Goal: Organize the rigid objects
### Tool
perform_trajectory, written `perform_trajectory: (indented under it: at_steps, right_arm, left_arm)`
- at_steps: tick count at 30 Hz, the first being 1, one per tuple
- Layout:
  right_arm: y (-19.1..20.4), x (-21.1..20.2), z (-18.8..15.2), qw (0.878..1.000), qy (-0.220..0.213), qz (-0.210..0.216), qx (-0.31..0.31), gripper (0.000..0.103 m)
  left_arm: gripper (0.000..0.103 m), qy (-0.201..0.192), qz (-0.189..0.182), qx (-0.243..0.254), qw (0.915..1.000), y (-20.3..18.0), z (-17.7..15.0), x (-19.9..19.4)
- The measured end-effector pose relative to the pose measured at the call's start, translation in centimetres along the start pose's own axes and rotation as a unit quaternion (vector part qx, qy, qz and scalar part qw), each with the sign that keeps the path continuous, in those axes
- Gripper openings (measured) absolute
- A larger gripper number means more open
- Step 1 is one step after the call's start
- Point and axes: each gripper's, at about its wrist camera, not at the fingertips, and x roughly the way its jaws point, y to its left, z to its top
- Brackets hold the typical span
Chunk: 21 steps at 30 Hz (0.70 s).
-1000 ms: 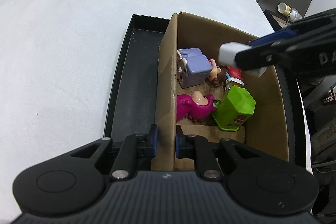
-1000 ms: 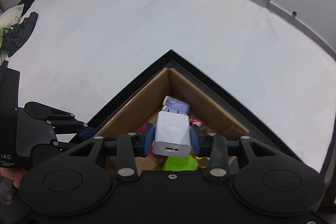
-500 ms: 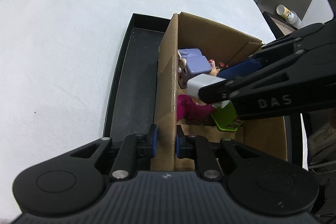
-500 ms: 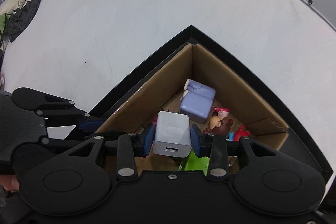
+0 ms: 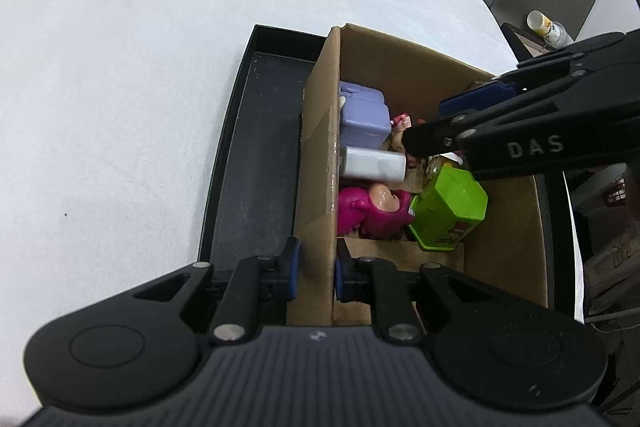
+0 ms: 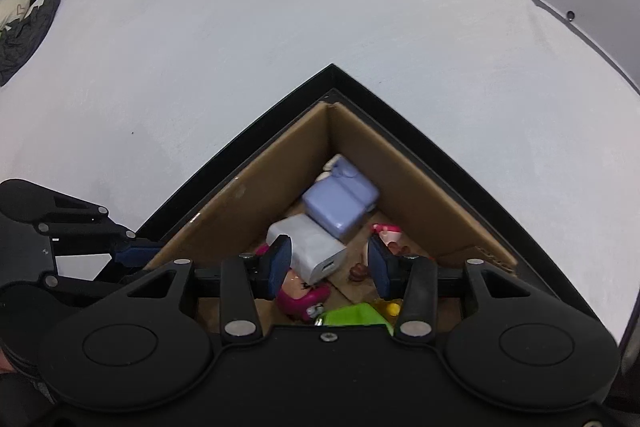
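left gripper: i have it clamped on the box wall, one pad outside, one inside, at the box's near corner.
right gripper: jaws opening over the box; the charger is just off the left pad, clear of the right pad, so i no longer grip it.
charger: white block inside the box, tilted, above the pink toy and beside the lilac block; i can't tell whether it rests on them or is falling.
box: brown cardboard, standing in the black tray against its right side; the tray sits on the white table near its right edge.
left view only: the charger's side against the box's left wall, the pink toy's face, the green carton at the near end, the right gripper from the side, tray floor bare left of the box.
right view only: the gap between my right pads, the charger's usb port, the box's far corner tucked in the tray corner, the left gripper from the side on the wall.
small figures: bits of pink and brown by the right pad; too hidden to name.
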Motion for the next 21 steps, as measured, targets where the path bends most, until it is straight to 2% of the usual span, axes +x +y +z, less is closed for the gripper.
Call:
perform_trajectory:
  at_steps: [6, 12, 21]
  right_arm:
    - [-0.6, -1.3, -0.6, 1.000, -0.008, -0.001, 0.017, 0.043]
    - [-0.7, -3.6, -1.4, 0.999, -0.014, 0.007, 0.052, 0.048]
    - [-1.1, -10.4, -3.4, 0.993, -0.046, -0.004, 0.108, 0.058]
  left_arm:
    - [0.016, 0.013, 0.004, -0.007, 0.9999, -0.3, 0.4, -0.2]
    - [0.016, -0.006, 0.007, 0.000, 1.0000, -1.2, 1.1, -2.3]
    - [0.018, -0.036, -0.005, 0.003, 0.9993, -2.0, 0.6, -7.0]
